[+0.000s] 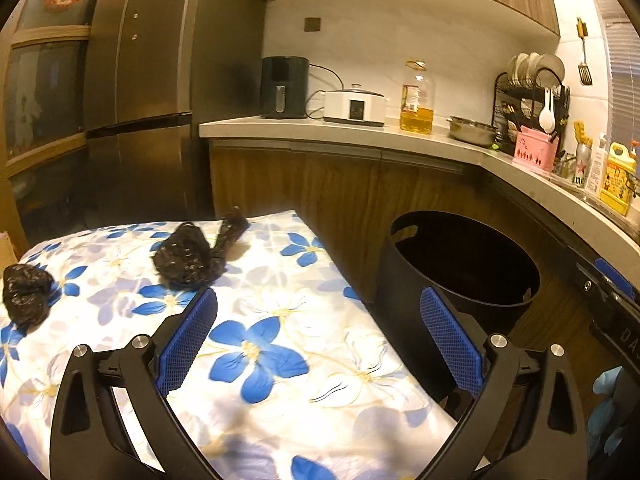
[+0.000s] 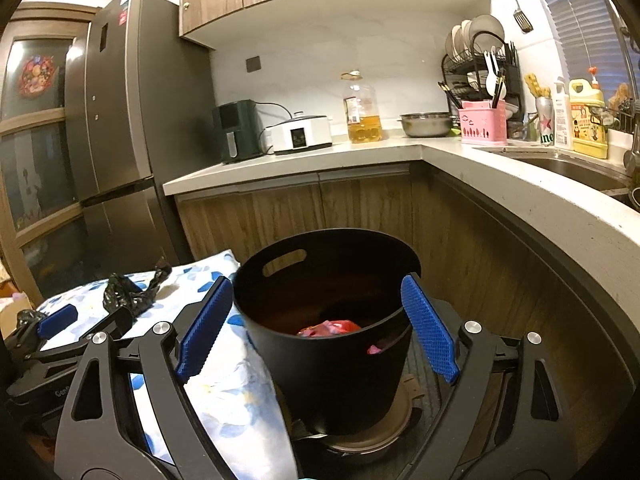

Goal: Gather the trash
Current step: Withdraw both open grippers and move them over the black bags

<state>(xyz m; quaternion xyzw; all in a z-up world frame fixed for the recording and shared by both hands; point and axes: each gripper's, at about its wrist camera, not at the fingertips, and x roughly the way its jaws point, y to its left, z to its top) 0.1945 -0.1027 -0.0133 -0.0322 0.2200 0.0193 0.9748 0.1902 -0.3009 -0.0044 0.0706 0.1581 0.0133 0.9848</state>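
between pickups: left gripper (image 1: 318, 334) jaws wide, empty, near crumpled black bag (image 1: 185, 258) on floral cloth (image 1: 280, 320); right gripper (image 2: 318, 328) jaws wide, empty, before black bin (image 2: 328, 360). next: close on bag, carry to bin.

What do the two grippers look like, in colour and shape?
The left gripper and the right gripper look alike: black angular linkage arms with triangular cut-outs, round silver pivot bolts, and flat blue pads with a fine grid texture. In the left wrist view a light blue glove shows at the right edge.

Oil bottle (image 1: 416, 98) beside steel bowl (image 1: 472, 133)
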